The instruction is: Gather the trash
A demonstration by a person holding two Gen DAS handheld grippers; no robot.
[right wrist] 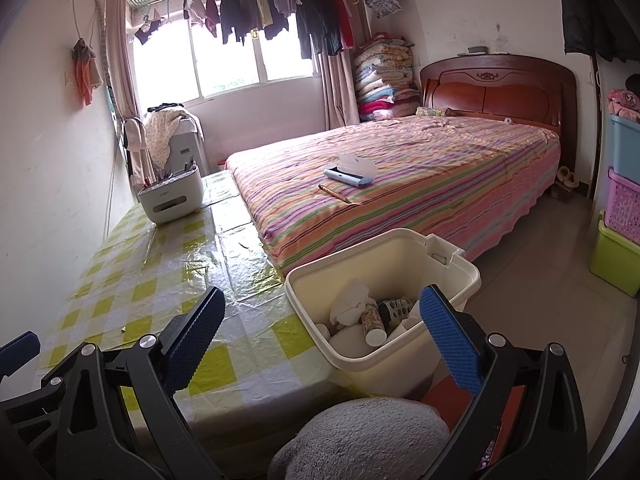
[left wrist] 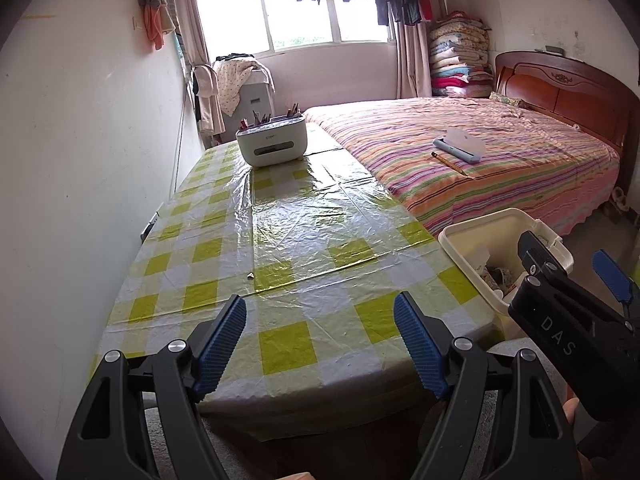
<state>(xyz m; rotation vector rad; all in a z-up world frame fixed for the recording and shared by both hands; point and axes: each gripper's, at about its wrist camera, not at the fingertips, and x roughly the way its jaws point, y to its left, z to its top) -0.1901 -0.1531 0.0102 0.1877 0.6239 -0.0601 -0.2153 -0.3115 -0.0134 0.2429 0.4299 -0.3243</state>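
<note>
A cream plastic bin (right wrist: 404, 248) stands beside the table's right edge and holds crumpled white paper (right wrist: 350, 302), paper cups (right wrist: 374, 322) and a dark can. It also shows in the left wrist view (left wrist: 500, 224). My left gripper (left wrist: 320, 344) is open and empty above the near end of the table (left wrist: 280, 240), which has a green-and-white checked cover. My right gripper (right wrist: 320, 340) is open and empty, held over the table's near right corner next to the bin. A tiny scrap (left wrist: 250, 276) lies on the table.
A white desk organiser with pens (left wrist: 272, 142) stands at the table's far end. A bed with a striped cover (right wrist: 420, 168) lies to the right, with a blue case (right wrist: 348, 176) and a pencil on it. Coloured storage boxes (right wrist: 620, 240) stand at far right. A grey cushion (right wrist: 360, 440) is below.
</note>
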